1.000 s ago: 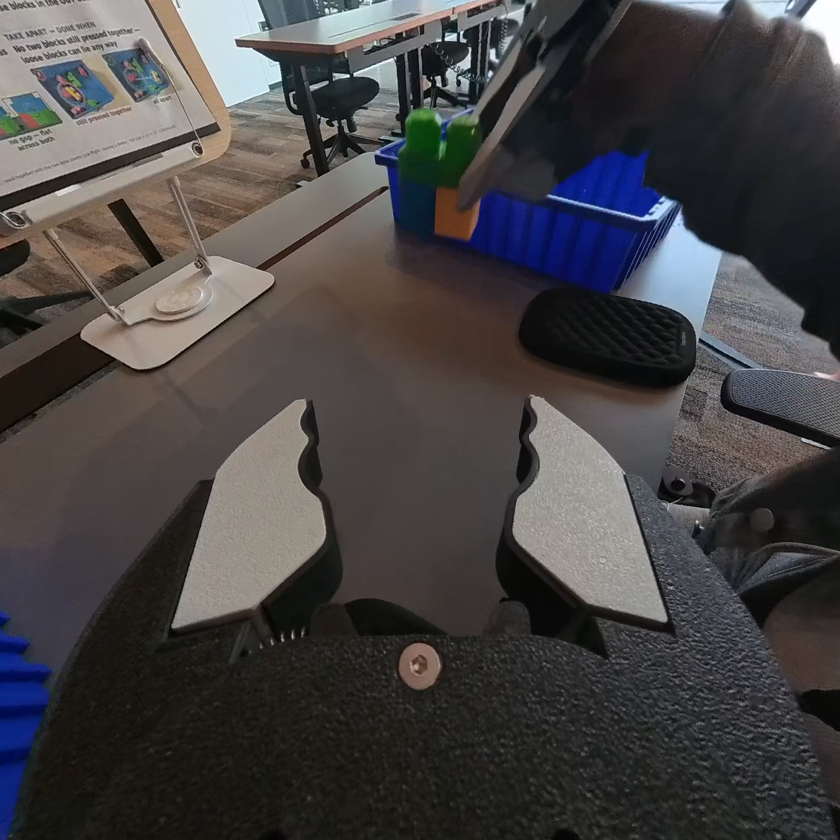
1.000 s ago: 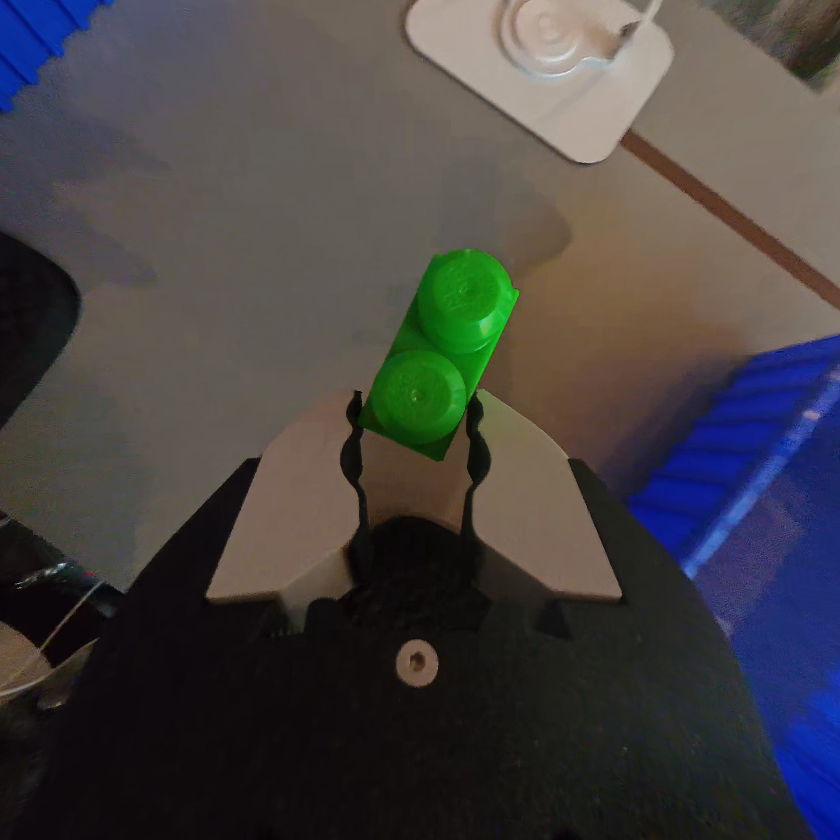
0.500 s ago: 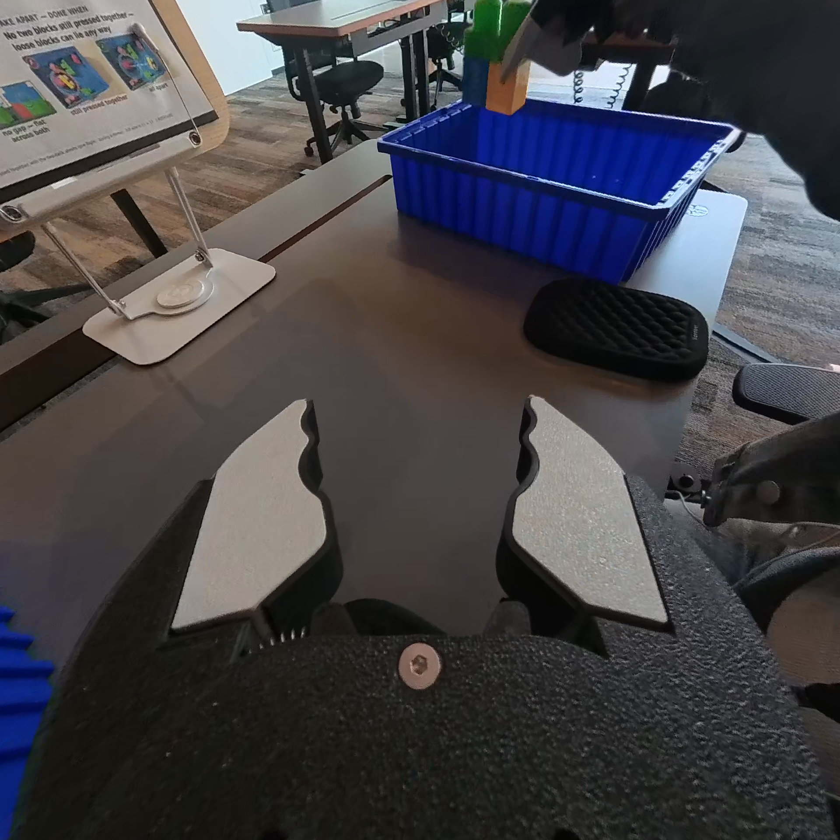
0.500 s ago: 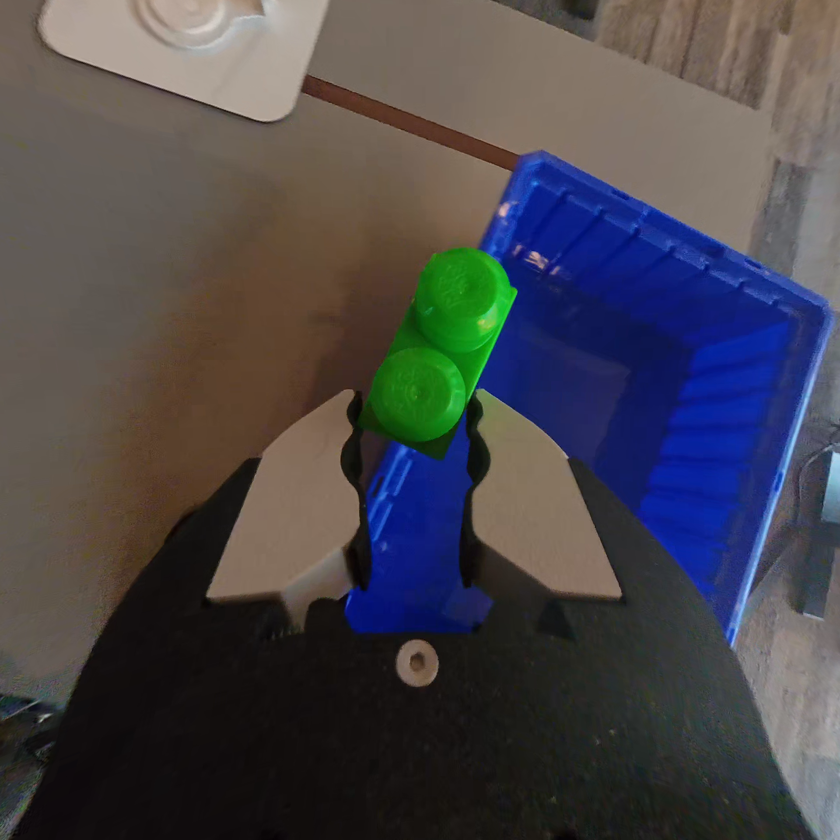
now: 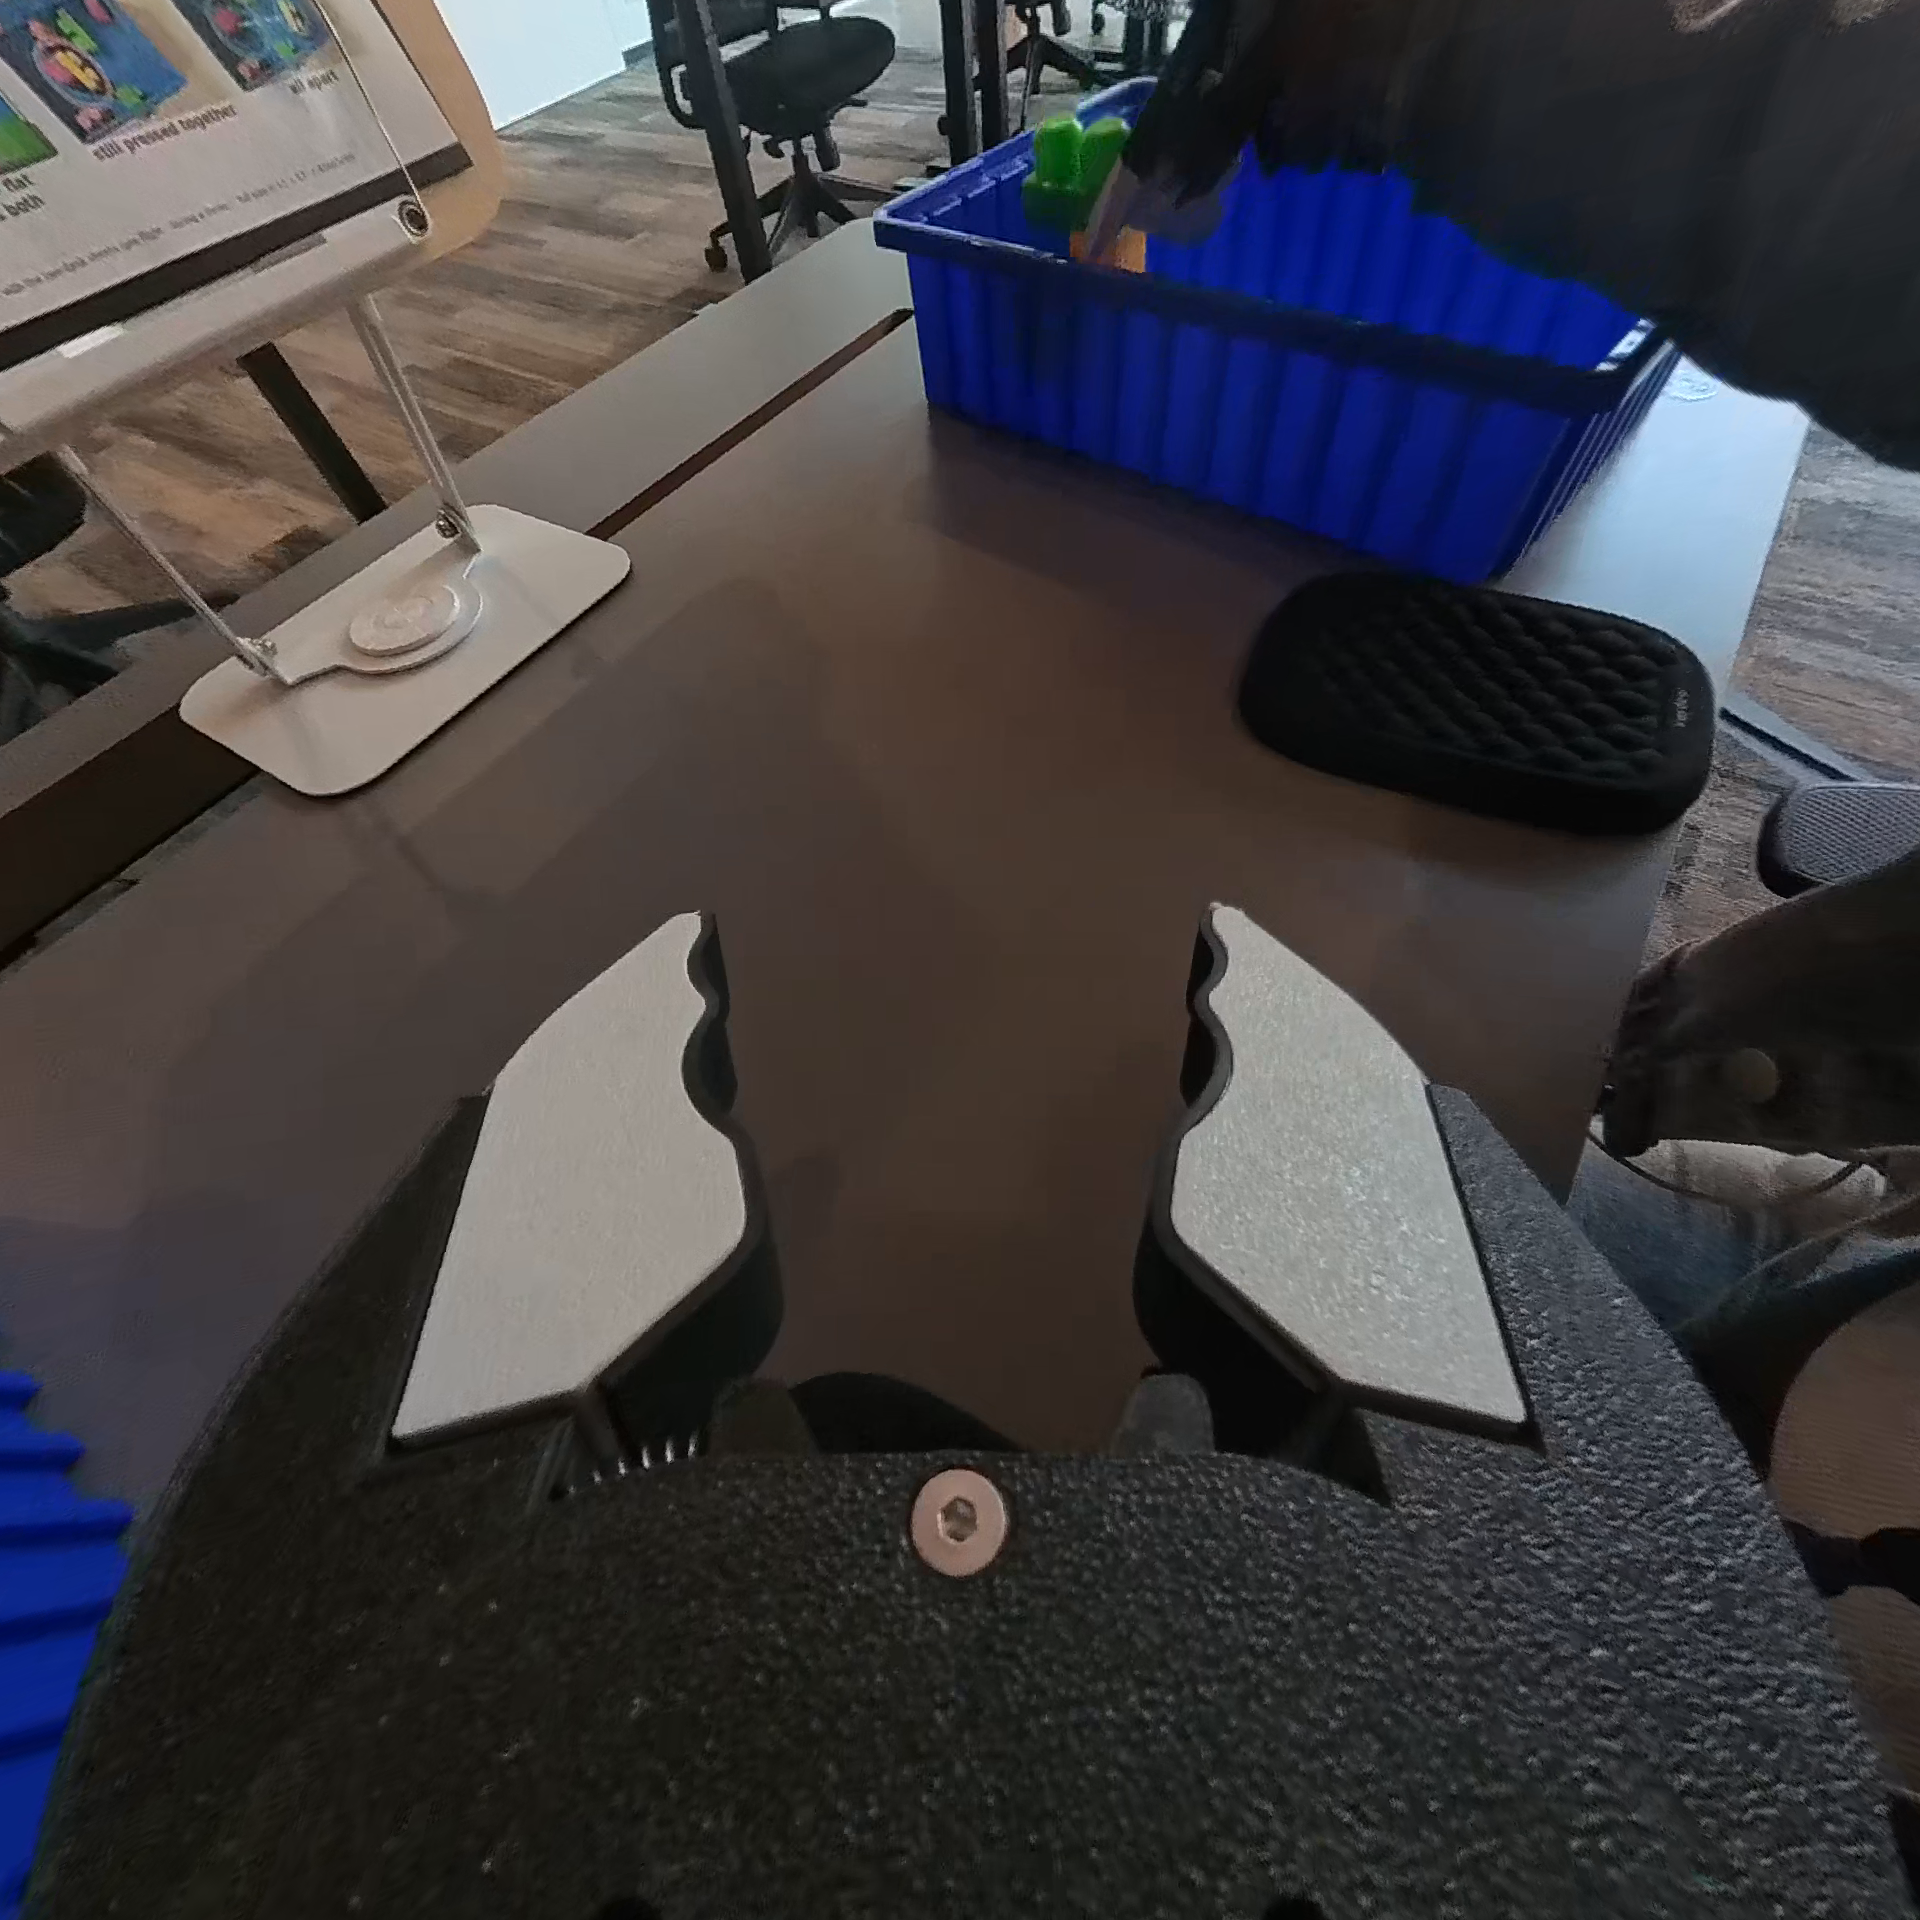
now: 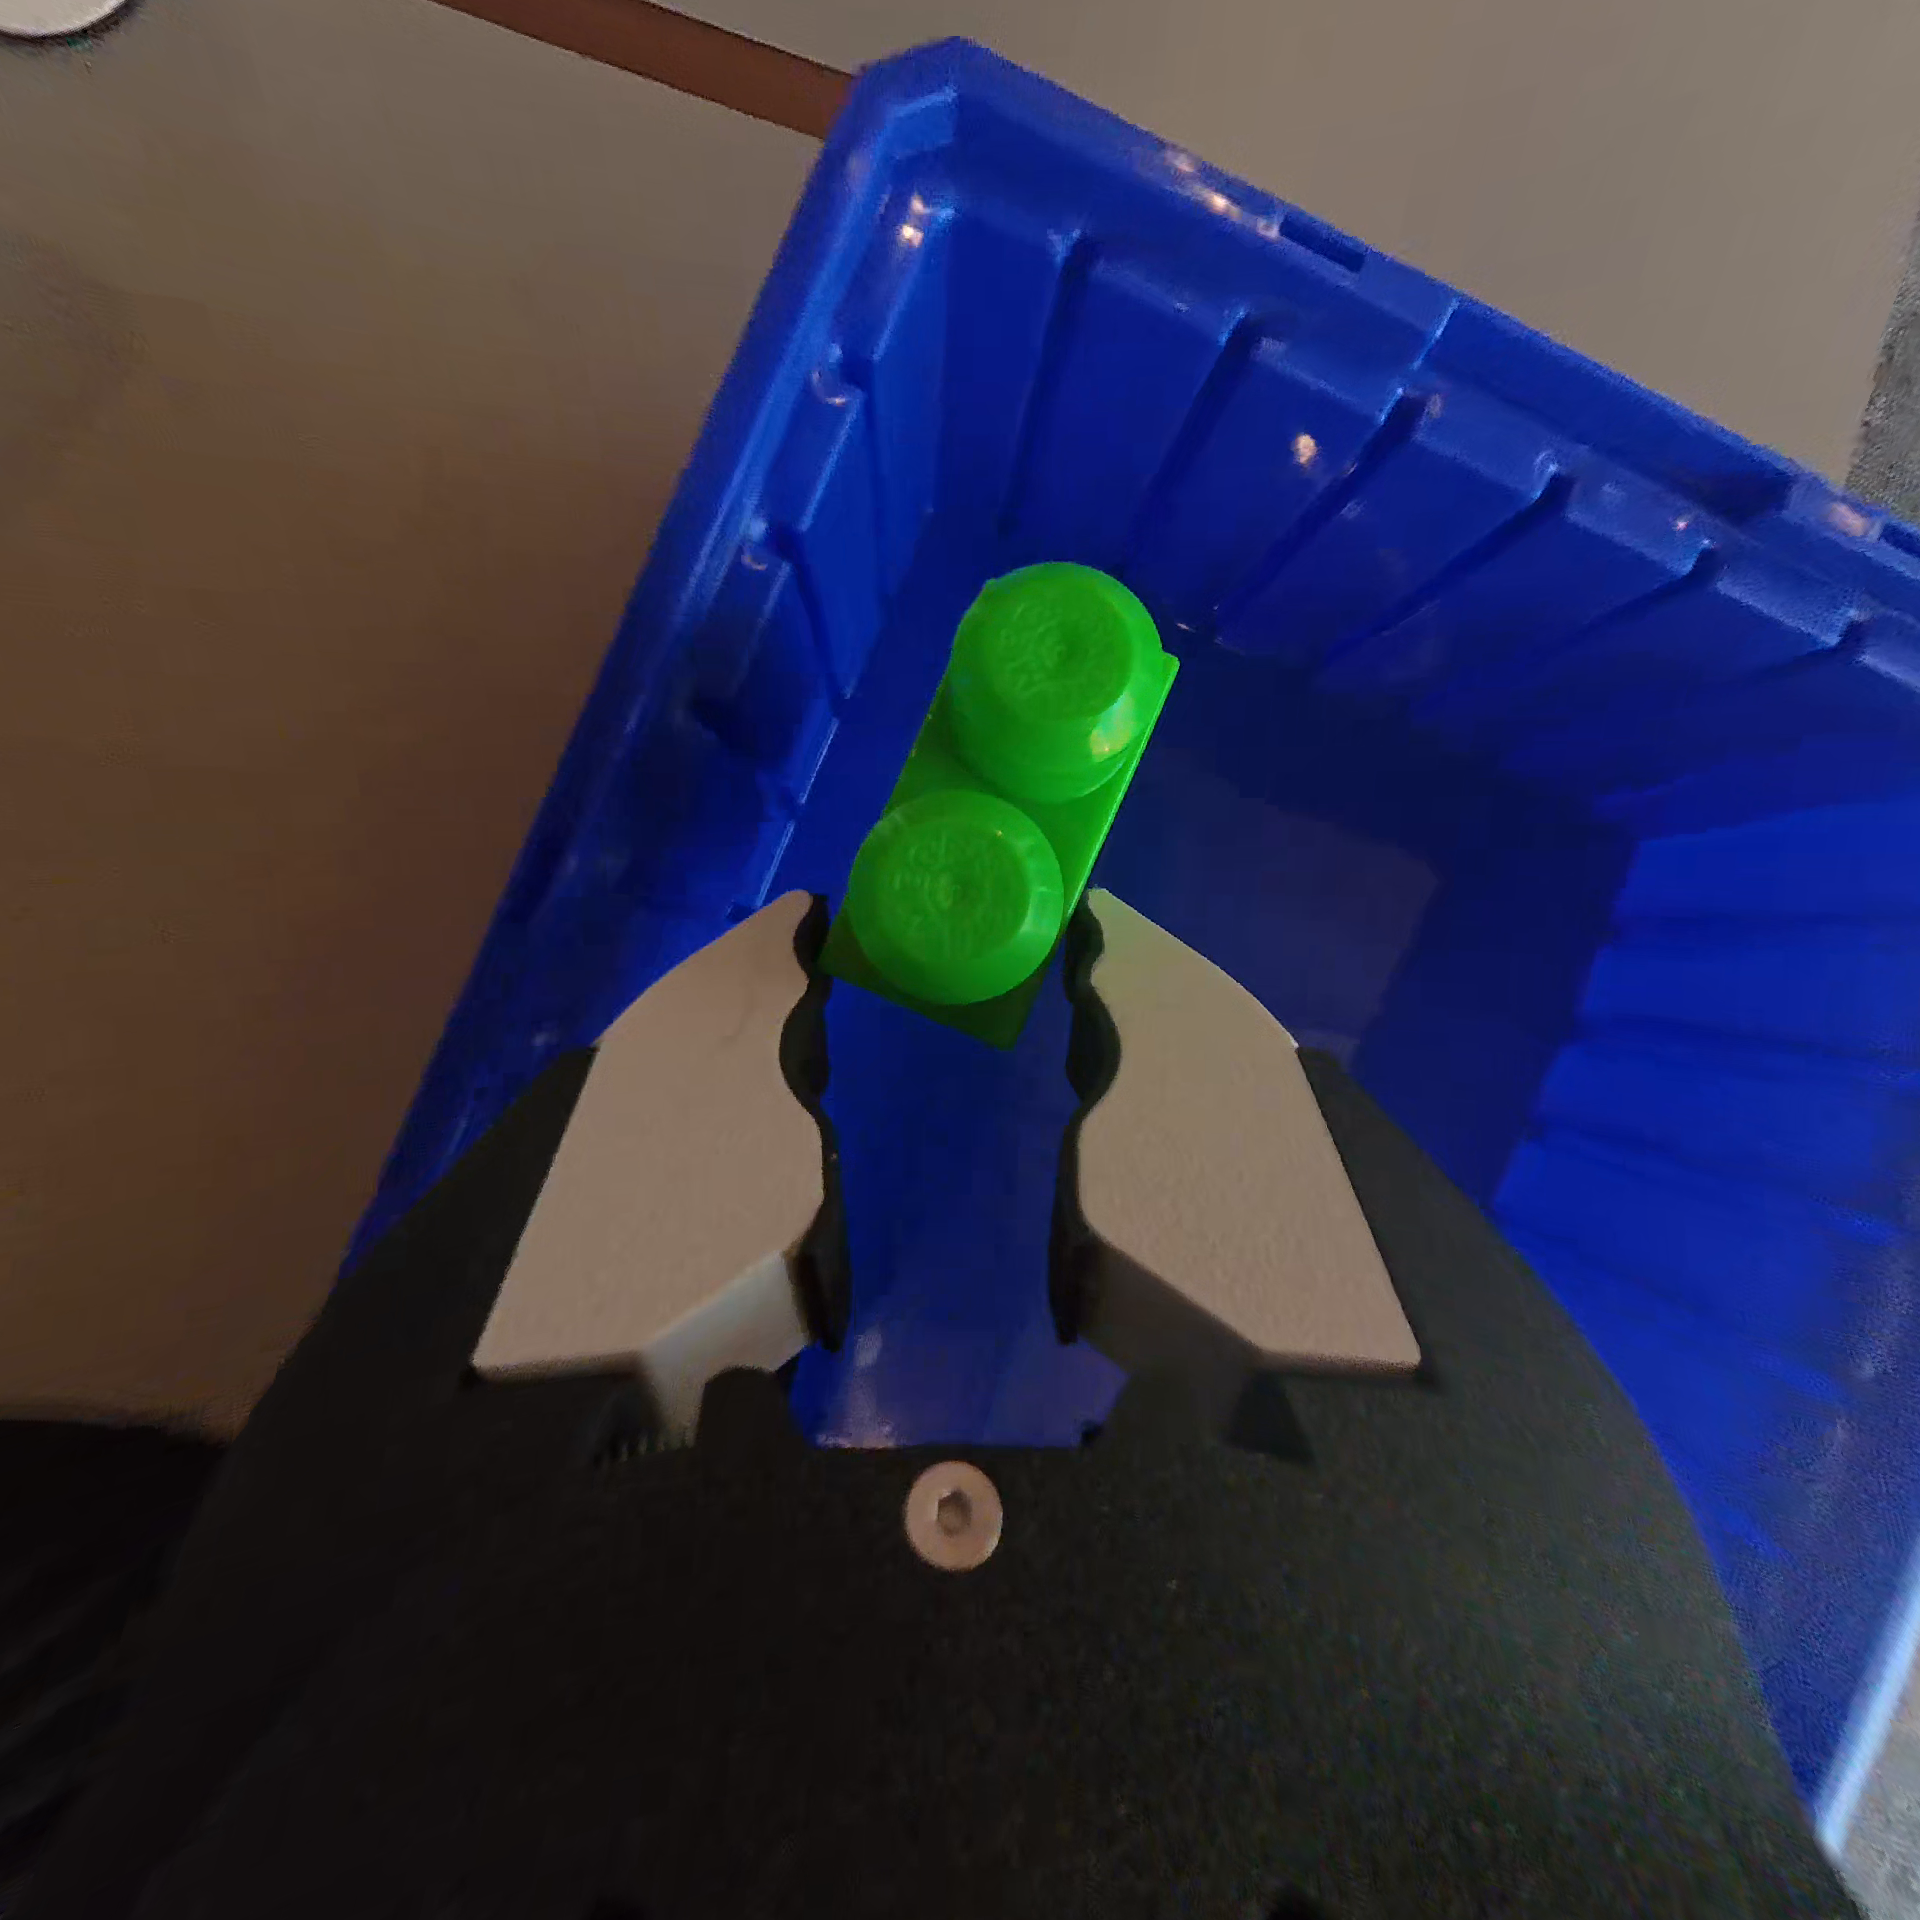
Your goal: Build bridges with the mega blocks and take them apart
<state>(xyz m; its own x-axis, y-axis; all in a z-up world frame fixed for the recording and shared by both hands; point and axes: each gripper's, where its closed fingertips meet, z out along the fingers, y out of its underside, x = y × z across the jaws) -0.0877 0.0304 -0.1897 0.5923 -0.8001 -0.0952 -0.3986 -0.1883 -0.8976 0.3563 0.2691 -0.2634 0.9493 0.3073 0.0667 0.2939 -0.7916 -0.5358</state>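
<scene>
Blocks in a small stack, a green two-stud block (image 6: 1013, 800) on top with an orange block (image 5: 1112, 241) under it, are held by the right gripper (image 6: 940, 925), whose jaws are closed on the stack's sides at their very tips, studs facing the camera. The stack hangs slightly askew to the fingers, which fits a grip taken near one end rather than at the middle. It is poised inside the blue bin (image 6: 1351, 343), close to the bin's corner nearest the tabletop's middle, and low enough that in the left wrist view only the studs and a sliver of orange rise above the rim. That placement suggests the step in hand is putting a still-joined piece away, or fetching it, though which one the frames do not settle. Whether a further block sits below the green one beside the orange is hard to tell, since the gripper and a dark sleeve (image 5: 1610, 156) cover that part. The bin's floor looks bare where it shows; its far end is hidden or blurred. The left gripper (image 5: 956, 925) hovers over the tabletop (image 5: 935, 675) near its front edge with jaws spread wide and nothing between them, apparently kept out of the way. A second blue bin (image 5: 47, 1496) just shows at the tabletop's left edge, its contents out of view.
</scene>
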